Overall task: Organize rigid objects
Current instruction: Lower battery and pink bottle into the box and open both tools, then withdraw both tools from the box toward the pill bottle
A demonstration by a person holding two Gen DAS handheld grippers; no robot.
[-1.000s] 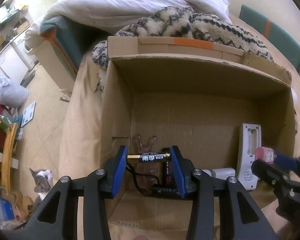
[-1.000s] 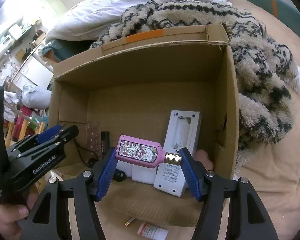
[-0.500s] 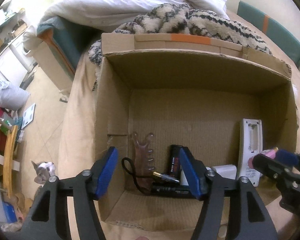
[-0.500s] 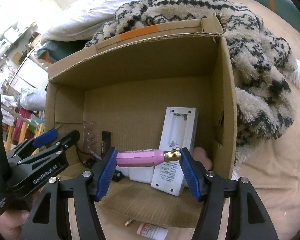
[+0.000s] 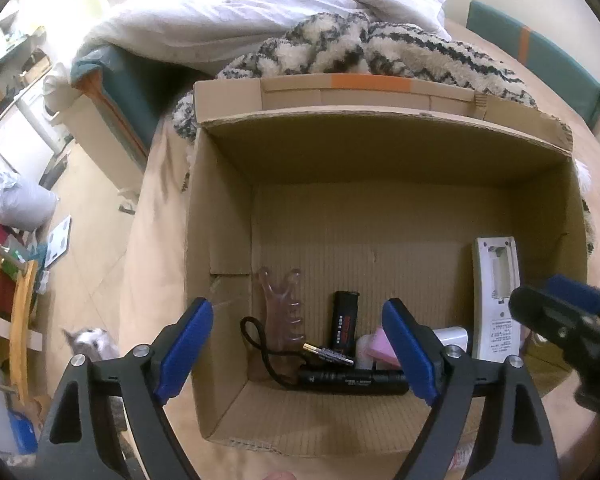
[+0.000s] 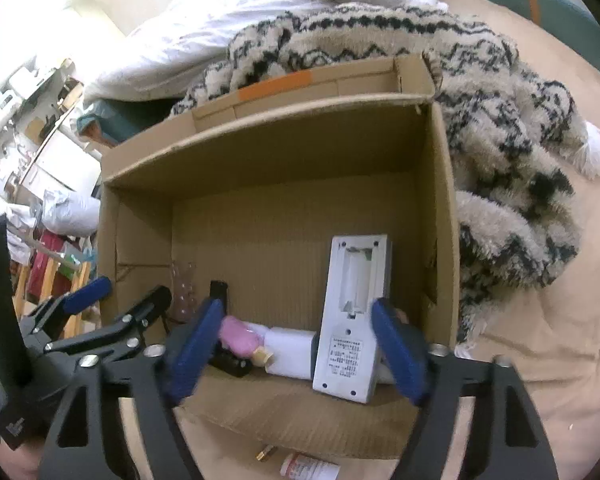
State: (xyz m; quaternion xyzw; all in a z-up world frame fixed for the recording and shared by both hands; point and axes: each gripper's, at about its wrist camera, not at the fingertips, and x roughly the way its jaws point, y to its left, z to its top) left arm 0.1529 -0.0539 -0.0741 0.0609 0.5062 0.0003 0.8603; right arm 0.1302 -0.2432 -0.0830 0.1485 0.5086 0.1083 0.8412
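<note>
**Both Grippers Let Go Over the Box**

Bed w/ a tan sheet holds the cardboard box (image 5: pixel 220 240). Inside, near the front, lie a battery (image 5: pixel 329 354), pink bottle (image 6: pixel 238 334), black flashlight (image 5: pixel 352 378) & white remote (image 6: pixel 354 312). Left gripper (image 5: pixel 298 354) hangs over the box, jaws spread, holding nothing. Right gripper (image 6: pixel 296 350) too, jaws spread & bare. Drop-off step looks done. Next, prob. lift out & go for the small bottle (image 6: pixel 310 470) on the sheet by the box front.

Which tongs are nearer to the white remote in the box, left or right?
Right. The right tongs stand open directly in front of the white remote, which shows between their fingers. The left tongs are off to its left, over the flashlight.
</note>
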